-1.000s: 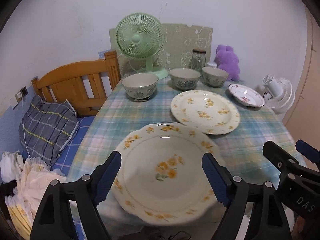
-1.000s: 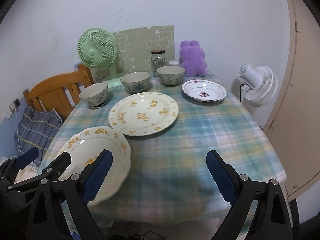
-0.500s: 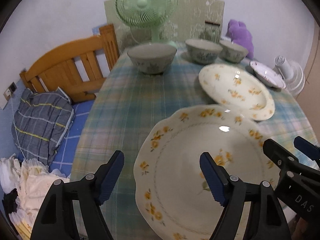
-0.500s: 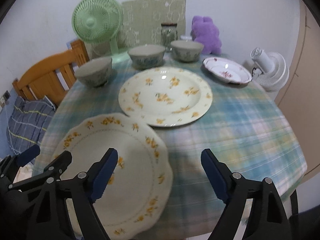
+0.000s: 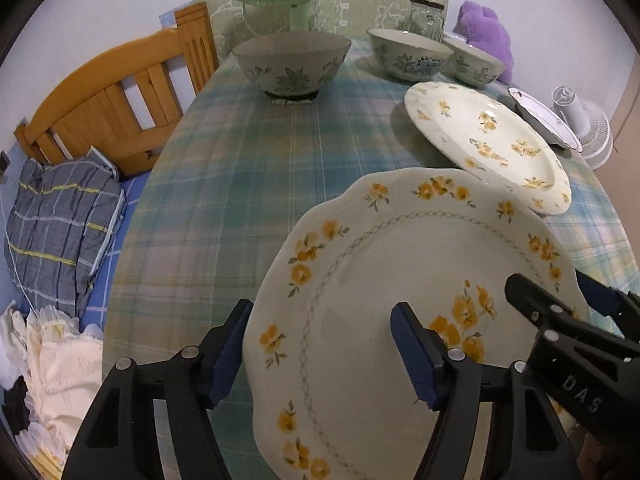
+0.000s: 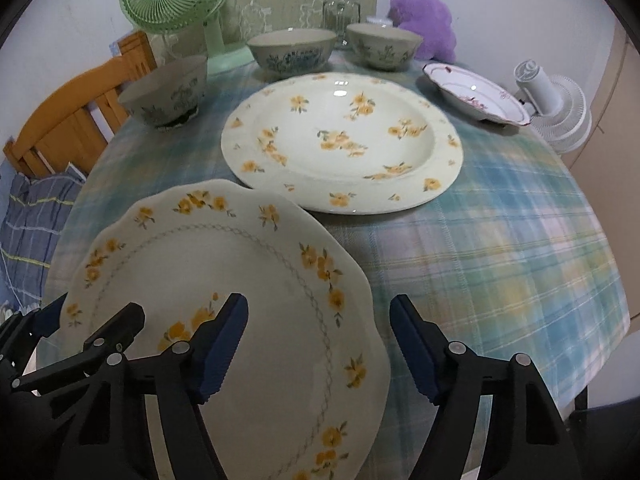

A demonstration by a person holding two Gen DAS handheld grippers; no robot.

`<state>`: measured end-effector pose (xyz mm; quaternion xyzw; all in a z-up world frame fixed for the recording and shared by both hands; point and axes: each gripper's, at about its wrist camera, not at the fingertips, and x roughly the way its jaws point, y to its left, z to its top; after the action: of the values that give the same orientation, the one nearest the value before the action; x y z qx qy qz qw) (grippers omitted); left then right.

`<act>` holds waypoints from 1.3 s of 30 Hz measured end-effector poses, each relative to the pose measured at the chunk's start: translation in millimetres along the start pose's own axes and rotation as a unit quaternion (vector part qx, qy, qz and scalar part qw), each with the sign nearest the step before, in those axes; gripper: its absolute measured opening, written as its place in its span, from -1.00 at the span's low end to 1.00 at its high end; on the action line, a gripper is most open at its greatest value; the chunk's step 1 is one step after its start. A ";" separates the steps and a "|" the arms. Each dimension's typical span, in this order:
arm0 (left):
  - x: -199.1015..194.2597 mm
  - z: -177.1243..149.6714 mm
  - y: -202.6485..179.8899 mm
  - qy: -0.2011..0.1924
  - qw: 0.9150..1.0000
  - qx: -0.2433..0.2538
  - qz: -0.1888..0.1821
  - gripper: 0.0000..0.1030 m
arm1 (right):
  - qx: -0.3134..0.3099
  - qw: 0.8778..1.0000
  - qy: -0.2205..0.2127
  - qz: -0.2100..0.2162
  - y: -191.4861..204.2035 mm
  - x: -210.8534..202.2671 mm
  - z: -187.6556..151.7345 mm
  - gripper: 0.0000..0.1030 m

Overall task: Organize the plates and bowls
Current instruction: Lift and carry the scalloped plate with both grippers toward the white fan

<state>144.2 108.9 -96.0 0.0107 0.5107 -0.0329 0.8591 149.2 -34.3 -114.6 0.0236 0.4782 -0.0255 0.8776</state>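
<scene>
Left wrist view shows the scalloped plate (image 5: 400, 300) filling the lower right of the frame, and the left gripper (image 5: 320, 344) sits over its left edge. One blue pad is just outside the rim at lower centre-left; the other hangs above the inside of the plate, near the yellow flowers. So the rim lies between the jaws, but I see no pad pressing on it. These jaws have just been closing and are at present about two thirds open, holding nothing.

In the right wrist view the same plate (image 6: 224, 312) lies in the lower left, and the right gripper (image 6: 320, 340) straddles its right edge in a mirrored way: left pad above the plate, right pad outside the rim over the checked cloth (image 6: 500, 272). Its jaws also have just been closing, with the rim between them and no grip yet.

Both grippers look equally near, one on each side of the plate, so the coming pinch seems to be a two-sided one. The plate is roughly round, so no long axis matters; what matters is that each rim stays between its pads.

Beyond it, toward the upper centre, lies the round plate (image 6: 344, 144), almost touching the scalloped one, with three bowls (image 6: 292, 54) further back.
</scene>
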 end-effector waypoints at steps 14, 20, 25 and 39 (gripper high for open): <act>3.5 4.7 -1.1 0.016 1.000 -0.002 -0.001 0.40 | -0.013 0.999 0.028 0.018 4.4 13.5 5.2 0.35; -2.8 3.6 3.0 0.042 0.999 -0.008 0.002 0.39 | -0.003 0.999 0.047 0.019 4.7 11.2 4.0 0.36; -17.2 9.5 5.6 0.029 1.000 0.003 0.003 0.39 | -0.003 0.999 0.052 0.016 10.2 1.7 3.7 0.36; -36.5 30.5 -26.9 0.004 0.999 0.044 -0.022 0.38 | 0.032 0.999 0.021 -0.014 -15.9 -36.1 15.2 0.36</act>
<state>151.7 82.1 -48.9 0.0378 0.5120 -0.0741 0.8549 141.3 -50.3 -76.3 0.0453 0.4956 -0.0522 0.8658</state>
